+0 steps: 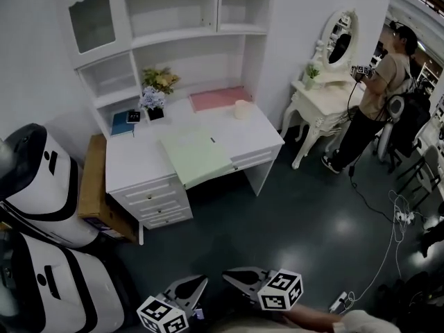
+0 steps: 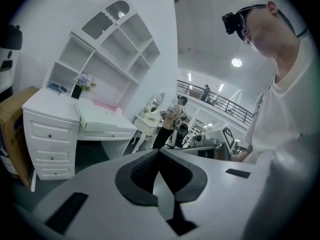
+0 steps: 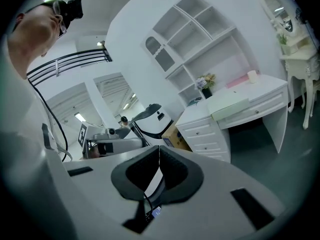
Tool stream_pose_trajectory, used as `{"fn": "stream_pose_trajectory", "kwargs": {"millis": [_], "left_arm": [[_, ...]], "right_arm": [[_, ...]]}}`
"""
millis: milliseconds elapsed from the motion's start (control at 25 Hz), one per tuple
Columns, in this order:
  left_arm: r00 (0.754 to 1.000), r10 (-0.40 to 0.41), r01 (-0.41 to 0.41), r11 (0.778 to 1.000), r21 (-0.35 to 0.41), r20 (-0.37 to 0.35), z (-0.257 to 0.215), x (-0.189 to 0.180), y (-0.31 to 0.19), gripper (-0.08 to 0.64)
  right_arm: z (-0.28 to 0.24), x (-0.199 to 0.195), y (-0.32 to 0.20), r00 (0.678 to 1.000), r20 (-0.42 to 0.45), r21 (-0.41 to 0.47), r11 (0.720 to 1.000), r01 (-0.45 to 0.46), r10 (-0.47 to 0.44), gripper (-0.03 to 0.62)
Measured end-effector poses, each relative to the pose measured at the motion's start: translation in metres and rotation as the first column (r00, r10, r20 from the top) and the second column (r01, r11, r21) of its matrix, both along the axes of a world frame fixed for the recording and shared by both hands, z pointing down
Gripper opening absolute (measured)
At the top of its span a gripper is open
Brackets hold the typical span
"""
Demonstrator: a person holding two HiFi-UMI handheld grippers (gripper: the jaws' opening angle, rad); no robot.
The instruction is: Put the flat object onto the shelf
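**Desk ahead, grippers empty**

White desk (image 1: 132,161) under a shelf (image 1: 173,37). The green flat object (image 1: 195,157) lies at the tabletop's front edge, overhanging. Left gripper (image 1: 205,278) and right gripper (image 1: 225,275) are well apart from it, jaws together, holding nothing.

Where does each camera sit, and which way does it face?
Head view: on head, steeply down at desk and green flat object; left gripper, right gripper at bottom.
Left gripper view: rides left gripper, along shut fingers; desk left, torso right.
Right gripper view: likewise; desk right, torso left.
Shared: desk, green flat object.
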State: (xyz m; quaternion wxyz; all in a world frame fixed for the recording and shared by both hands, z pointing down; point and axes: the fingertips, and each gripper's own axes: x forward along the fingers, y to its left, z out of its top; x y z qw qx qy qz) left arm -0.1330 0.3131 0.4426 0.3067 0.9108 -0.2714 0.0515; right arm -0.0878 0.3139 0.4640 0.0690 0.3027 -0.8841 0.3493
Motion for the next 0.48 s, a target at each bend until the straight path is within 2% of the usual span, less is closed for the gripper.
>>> {"fn": "stream_pose_trajectory", "kwargs": {"millis": [280, 480], "left_arm": [[1.0, 0.002, -0.002, 1.0, 0.01, 0.023, 0.001, 0.036, -0.034, 0.014], [0.996, -0.031, 0.027, 0.999, 0.047, 0.088, -0.006, 0.065, -0.063, 0.014]], "right_arm": [[0.003, 0.034, -0.039, 0.999, 0.047, -0.043, 0.999, -0.014, 0.016, 0.025], [-0.005, 0.065, -0.067, 0.997, 0.077, -0.031, 1.0, 0.002, 0.001, 0.025]]}}
